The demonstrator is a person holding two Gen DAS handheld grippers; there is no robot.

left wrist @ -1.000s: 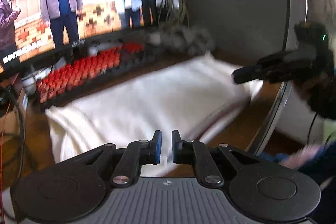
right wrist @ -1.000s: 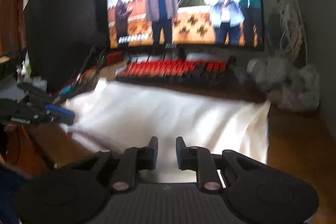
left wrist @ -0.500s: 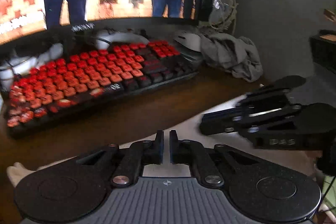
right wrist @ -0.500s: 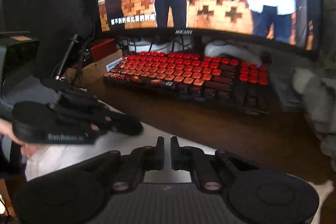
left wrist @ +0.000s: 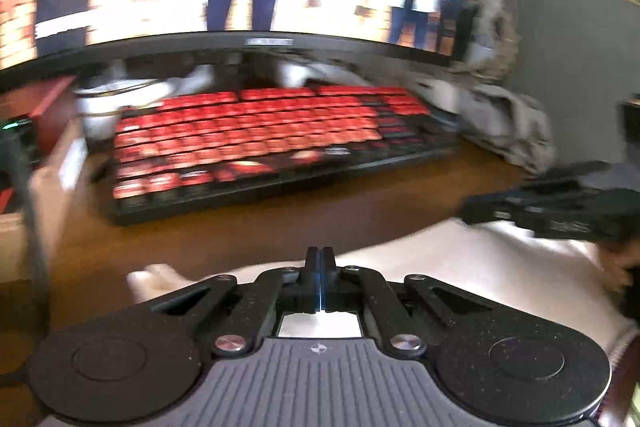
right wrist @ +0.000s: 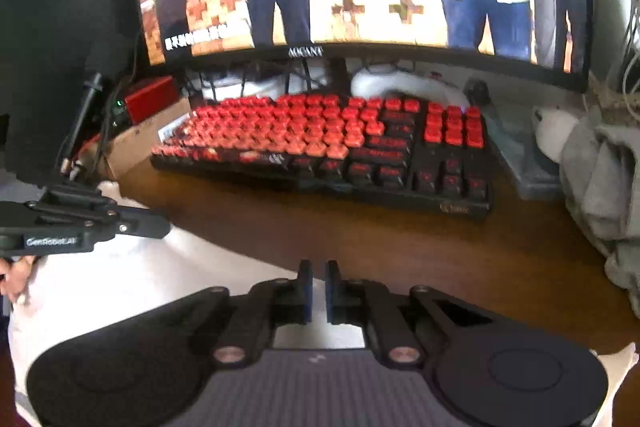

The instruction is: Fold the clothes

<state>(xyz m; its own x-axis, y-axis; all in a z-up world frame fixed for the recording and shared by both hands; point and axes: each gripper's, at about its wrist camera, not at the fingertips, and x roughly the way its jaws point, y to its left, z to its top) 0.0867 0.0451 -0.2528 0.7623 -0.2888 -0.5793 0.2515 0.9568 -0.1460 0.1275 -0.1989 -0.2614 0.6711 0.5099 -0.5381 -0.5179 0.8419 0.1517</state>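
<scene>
The left gripper (left wrist: 320, 255) points level and forward toward the red keyboard (left wrist: 256, 135), its fingers pressed together so that only a thin bright line shows between the pads. The right gripper (right wrist: 318, 273) also aims at the keyboard, its blue-lined fingers (right wrist: 307, 287) parallel with a narrow gap between them; whether anything is pinched there is hard to tell. The two grippers sit side by side on the near side of the keyboard, each visible at the edge of the other's view. A hand (right wrist: 14, 277) grips the left tool from behind, and blurred fingers (left wrist: 618, 267) show under the right tool.
</scene>
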